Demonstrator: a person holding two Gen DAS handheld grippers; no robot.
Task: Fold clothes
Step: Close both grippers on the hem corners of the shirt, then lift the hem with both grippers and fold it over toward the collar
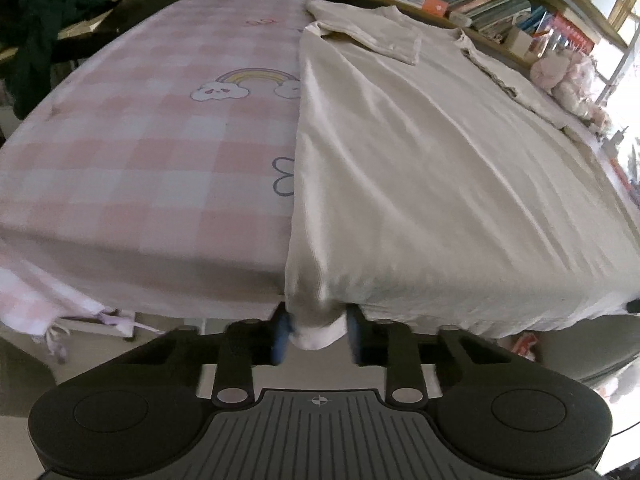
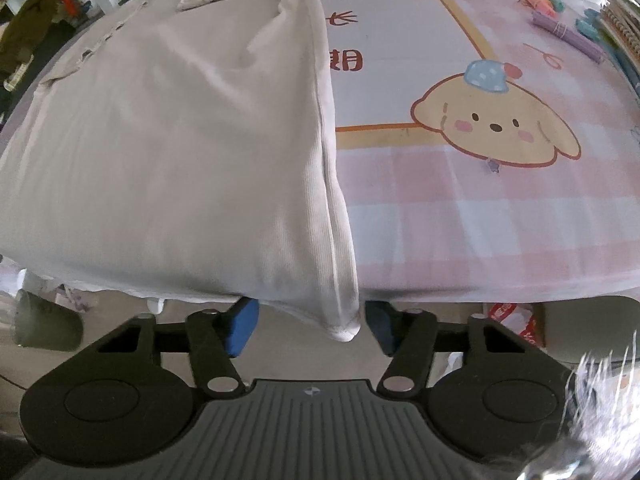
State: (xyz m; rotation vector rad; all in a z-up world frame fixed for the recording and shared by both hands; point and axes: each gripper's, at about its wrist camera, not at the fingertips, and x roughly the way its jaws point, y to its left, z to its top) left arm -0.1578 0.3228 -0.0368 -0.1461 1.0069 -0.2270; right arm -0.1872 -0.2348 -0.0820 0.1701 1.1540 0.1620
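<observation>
Two hem corners of the shirt point(image 1: 400, 160) overhang the checked tablecloth point(image 1: 140, 152).

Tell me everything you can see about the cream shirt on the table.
The shirt is cream, finely ribbed knit, short-sleeved, with one sleeve folded inward. It lies spread, lightly wrinkled, on the pink checked tablecloth, its hem hanging over the near edge. One hem corner sits between the left gripper pads, the other between the right gripper pads, which stand apart.

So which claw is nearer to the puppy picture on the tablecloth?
Right. The right claw is at the shirt corner nearest the puppy picture; the left claw is at the opposite corner, across the shirt.
</observation>
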